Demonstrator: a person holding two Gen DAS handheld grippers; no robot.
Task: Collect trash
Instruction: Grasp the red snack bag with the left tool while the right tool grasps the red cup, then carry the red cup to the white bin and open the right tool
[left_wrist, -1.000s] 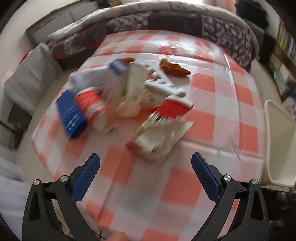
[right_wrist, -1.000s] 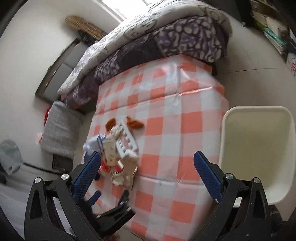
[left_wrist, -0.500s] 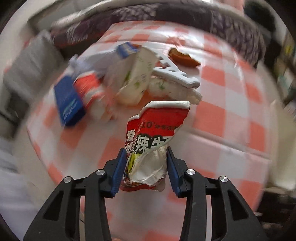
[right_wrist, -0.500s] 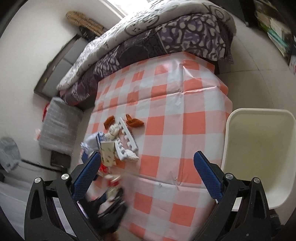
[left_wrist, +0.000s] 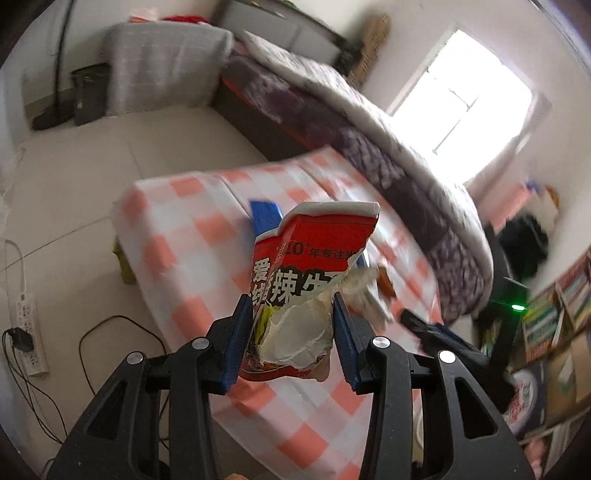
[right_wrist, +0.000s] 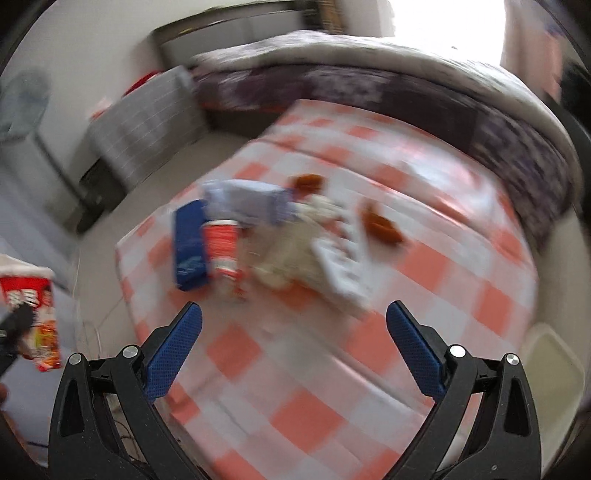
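The left gripper (left_wrist: 291, 332) pinched a torn red wrapper (left_wrist: 314, 273) between its blue fingers (left_wrist: 239, 336), holding it up in the air above the edge of the checked worktop (left_wrist: 192, 251). The right gripper (right_wrist: 293, 350) hung over the worktop with its fingers spread wide and nothing between them. Beyond it lay blurred trash: a blue box (right_wrist: 189, 245), a red cup (right_wrist: 221, 243), a white tray (right_wrist: 343, 262) and brown scraps (right_wrist: 382, 227). A bed (right_wrist: 369, 74) stood behind.
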